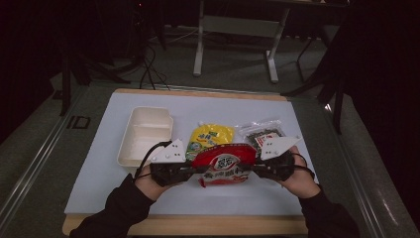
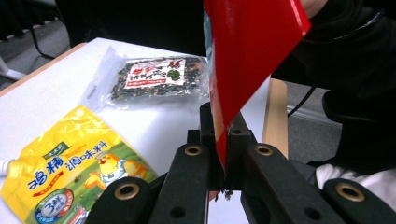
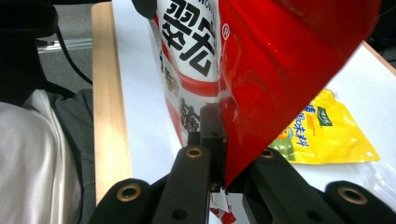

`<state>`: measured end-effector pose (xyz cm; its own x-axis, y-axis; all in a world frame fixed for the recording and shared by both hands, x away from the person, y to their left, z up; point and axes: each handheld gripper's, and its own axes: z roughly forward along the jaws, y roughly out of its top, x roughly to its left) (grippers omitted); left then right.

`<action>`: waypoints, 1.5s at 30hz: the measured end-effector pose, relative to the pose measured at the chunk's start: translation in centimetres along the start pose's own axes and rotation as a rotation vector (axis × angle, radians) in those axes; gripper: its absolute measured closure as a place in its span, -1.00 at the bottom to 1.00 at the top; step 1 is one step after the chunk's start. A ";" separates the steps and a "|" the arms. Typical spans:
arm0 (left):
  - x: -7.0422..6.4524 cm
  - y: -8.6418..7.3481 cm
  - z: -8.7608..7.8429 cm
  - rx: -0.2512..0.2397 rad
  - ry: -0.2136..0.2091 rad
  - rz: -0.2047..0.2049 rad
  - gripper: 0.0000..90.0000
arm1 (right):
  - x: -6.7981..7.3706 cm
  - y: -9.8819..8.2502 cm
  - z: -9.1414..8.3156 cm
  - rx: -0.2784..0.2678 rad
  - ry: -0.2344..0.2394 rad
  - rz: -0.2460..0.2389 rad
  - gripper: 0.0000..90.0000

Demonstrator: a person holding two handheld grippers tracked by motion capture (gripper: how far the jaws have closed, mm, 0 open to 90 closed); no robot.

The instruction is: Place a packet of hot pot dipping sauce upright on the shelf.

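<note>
A red snack bag (image 1: 225, 163) with white panels and black characters hangs between both hands above the near middle of the table. My left gripper (image 1: 190, 171) is shut on its left edge; in the left gripper view the red film (image 2: 247, 51) rises from between the jaws (image 2: 220, 135). My right gripper (image 1: 256, 168) is shut on its right edge, and the bag (image 3: 261, 70) stands pinched between its black jaws (image 3: 219, 135).
A white empty box (image 1: 144, 135) sits at the left of the white mat (image 1: 99, 163). A yellow seasoning pouch (image 1: 212, 137) lies behind the bag, with a clear packet of dark dried food (image 1: 262, 134) to its right. The wooden table edge (image 1: 198, 224) runs along the front.
</note>
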<state>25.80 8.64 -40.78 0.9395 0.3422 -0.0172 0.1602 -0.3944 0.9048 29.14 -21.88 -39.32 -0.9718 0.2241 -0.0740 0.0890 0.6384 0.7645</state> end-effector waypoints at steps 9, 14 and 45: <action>0.2 0.3 -0.3 -0.029 0.003 0.011 0.98 | -0.1 0.4 -0.9 -0.043 0.004 0.007 1.00; 0.3 0.3 -0.6 -0.056 0.025 -0.009 0.55 | -0.2 0.5 -1.1 -0.046 0.002 0.005 1.00; -1.1 -4.3 -0.1 -0.096 0.110 -0.077 -0.95 | -2.2 2.0 -2.3 -0.093 -0.053 0.026 1.00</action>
<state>24.07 10.06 -44.59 0.8860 0.4614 -0.0459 0.1956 -0.2821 0.9392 30.92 -22.77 -36.13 -0.9563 0.2799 -0.0850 0.0911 0.5611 0.8227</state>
